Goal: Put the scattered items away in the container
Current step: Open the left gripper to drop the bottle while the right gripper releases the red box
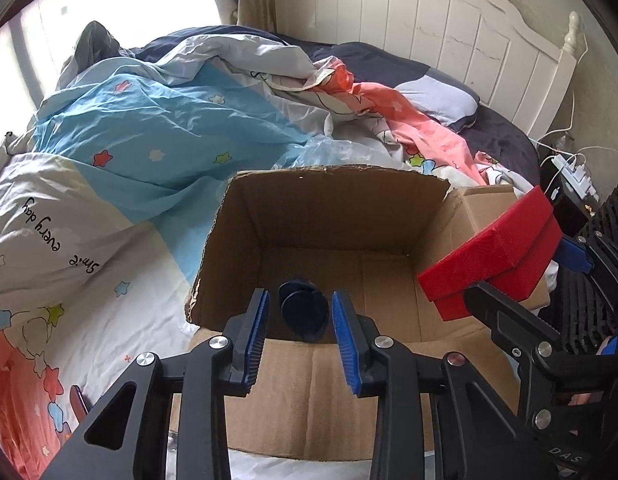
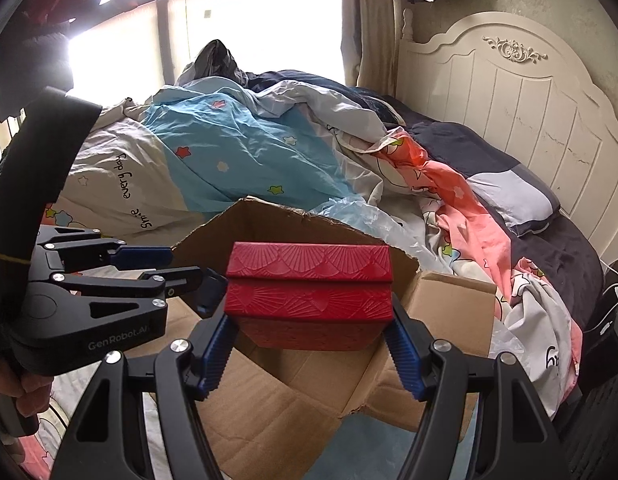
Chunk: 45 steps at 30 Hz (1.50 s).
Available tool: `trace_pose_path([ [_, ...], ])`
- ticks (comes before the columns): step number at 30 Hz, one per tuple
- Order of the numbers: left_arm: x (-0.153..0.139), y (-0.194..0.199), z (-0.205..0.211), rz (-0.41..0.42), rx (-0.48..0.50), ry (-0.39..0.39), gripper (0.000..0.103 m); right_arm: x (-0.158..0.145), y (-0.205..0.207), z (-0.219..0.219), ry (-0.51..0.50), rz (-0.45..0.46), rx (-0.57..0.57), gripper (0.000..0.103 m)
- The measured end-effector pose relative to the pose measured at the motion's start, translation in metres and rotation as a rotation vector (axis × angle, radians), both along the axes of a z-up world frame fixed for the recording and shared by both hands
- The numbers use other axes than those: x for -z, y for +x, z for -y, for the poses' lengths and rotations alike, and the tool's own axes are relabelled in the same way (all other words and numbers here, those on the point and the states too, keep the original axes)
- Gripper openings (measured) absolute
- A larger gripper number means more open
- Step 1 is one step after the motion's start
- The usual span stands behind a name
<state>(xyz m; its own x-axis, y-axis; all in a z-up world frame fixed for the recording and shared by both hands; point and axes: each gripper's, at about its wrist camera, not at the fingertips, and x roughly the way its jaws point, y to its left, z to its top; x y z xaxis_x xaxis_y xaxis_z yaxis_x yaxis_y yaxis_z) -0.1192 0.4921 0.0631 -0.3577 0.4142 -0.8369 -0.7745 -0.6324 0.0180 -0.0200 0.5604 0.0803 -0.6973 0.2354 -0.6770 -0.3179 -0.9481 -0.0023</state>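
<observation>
An open cardboard box (image 1: pixel 333 208) stands on the bed. On its floor lies a dark round object (image 1: pixel 303 310). My left gripper (image 1: pixel 299 334) hovers open over the near edge of the box, the dark object showing between its blue pads. A red lidded box with an embossed fan pattern (image 2: pixel 309 292) hangs above the cardboard box (image 2: pixel 277 232), my right gripper (image 2: pixel 309 354) shut on its two sides. In the left wrist view the red box (image 1: pixel 493 258) is over the right wall of the cardboard box. The left gripper (image 2: pixel 157 264) shows at the left of the right wrist view.
A rumpled blue, white and pink star-print duvet (image 1: pixel 157 128) covers the bed around the box. A crinkled clear plastic bag (image 2: pixel 357 212) lies behind the box. A white headboard (image 2: pixel 521 108) rises at the right, with a power strip and cables (image 1: pixel 569 168) beside the bed.
</observation>
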Motion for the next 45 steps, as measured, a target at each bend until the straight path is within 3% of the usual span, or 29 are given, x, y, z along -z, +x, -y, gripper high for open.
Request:
trace_pose_path([
  [18,0.014,0.0,-0.005,-0.004,0.001,-0.036,0.035,0.007,-0.002,-0.004,-0.012,0.01,0.001,0.066],
  [19,0.015,0.0,-0.005,-0.004,0.0,-0.041,0.038,0.008,-0.002,-0.005,-0.014,0.012,0.001,0.066],
  [21,0.016,0.0,-0.005,-0.019,-0.009,-0.049,0.055,0.01,-0.003,-0.005,-0.019,0.015,0.003,0.066],
  [23,0.014,0.002,-0.003,-0.054,-0.022,-0.052,0.078,0.012,-0.003,-0.006,-0.023,0.019,0.004,0.066],
  [25,0.013,0.004,-0.002,-0.079,-0.032,-0.054,0.088,0.014,-0.003,-0.006,-0.028,0.023,0.005,0.066],
  [45,0.023,0.003,0.005,-0.069,-0.032,-0.103,0.09,0.026,-0.004,-0.006,-0.059,0.061,0.024,0.068],
])
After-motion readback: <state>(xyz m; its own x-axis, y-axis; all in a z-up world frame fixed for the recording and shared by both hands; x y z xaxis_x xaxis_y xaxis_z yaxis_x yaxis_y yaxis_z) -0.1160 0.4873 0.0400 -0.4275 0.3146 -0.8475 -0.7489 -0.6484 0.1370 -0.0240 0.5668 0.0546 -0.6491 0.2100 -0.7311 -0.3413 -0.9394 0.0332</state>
